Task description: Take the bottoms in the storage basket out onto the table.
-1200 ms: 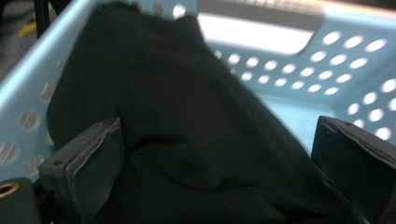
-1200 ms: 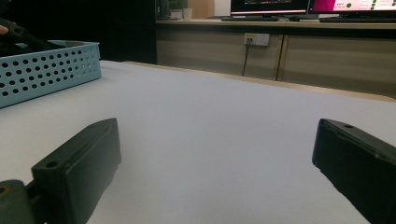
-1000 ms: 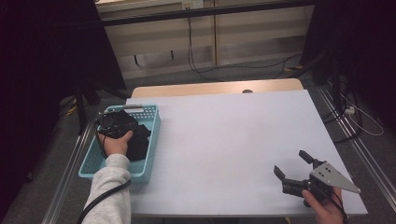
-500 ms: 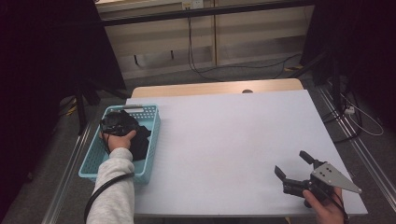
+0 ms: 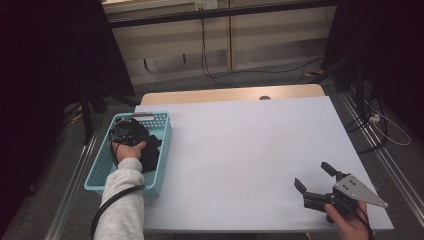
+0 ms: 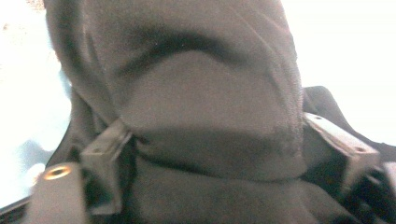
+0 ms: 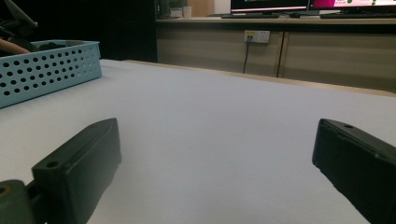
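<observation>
Down in the blue basket (image 5: 102,172), the left gripper (image 5: 126,131) has its fingers closing around dark cloth (image 6: 196,107); the right gripper (image 5: 314,181) rests, fingers apart.

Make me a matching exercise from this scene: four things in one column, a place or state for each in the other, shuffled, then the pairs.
Things:
1. black cloth
2. blue basket
3. right gripper
4. left gripper

Places or states:
A. jaws wide apart over bare table
B. at the table's left edge
C. bunched between two jaws
D. down inside the basket

Pairs: 1-C, 2-B, 3-A, 4-D
</observation>
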`<state>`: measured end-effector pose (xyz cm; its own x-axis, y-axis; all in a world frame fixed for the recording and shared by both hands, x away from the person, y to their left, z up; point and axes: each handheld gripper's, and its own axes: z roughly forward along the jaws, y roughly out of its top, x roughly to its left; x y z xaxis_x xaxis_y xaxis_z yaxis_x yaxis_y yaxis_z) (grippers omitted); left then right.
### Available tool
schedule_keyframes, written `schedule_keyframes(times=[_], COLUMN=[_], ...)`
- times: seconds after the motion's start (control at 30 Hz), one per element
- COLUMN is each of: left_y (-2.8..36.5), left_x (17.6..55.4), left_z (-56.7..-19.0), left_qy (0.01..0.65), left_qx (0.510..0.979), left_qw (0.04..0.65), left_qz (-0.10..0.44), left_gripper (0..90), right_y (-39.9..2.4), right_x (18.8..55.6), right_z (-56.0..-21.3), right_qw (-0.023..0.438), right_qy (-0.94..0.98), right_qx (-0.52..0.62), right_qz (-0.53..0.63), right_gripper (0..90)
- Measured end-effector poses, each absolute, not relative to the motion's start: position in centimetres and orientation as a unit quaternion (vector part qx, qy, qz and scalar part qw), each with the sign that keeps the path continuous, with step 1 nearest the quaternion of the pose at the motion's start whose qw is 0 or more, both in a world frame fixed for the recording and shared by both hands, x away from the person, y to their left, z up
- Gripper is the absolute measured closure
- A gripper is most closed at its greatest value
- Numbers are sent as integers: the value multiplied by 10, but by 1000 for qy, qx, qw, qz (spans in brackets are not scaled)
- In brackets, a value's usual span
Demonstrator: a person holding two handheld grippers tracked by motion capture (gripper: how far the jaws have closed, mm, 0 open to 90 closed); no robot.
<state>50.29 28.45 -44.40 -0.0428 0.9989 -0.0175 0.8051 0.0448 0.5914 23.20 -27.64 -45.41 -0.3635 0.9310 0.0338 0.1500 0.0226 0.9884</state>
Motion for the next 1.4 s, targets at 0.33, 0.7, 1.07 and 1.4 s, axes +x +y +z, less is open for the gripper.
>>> schedule_keyframes(times=[0.33,0.7,1.07,1.4], left_y=[288,297,308,303], left_x=[498,497,491,480], left_z=[-439,-431,-398,-344], left_qy=[697,707,697,652], left_qx=[644,637,643,665], left_qw=[243,254,281,335], left_qz=[198,172,152,140], left_gripper=[570,631,666,680], right_y=[-276,-277,-276,-275], right_x=[232,232,233,233], right_z=[-454,-454,-454,-454], right_qw=[358,362,360,362], right_qy=[621,619,621,623], right_qx=[435,435,435,434], right_qz=[545,545,544,540], right_gripper=[5,6,6,5])
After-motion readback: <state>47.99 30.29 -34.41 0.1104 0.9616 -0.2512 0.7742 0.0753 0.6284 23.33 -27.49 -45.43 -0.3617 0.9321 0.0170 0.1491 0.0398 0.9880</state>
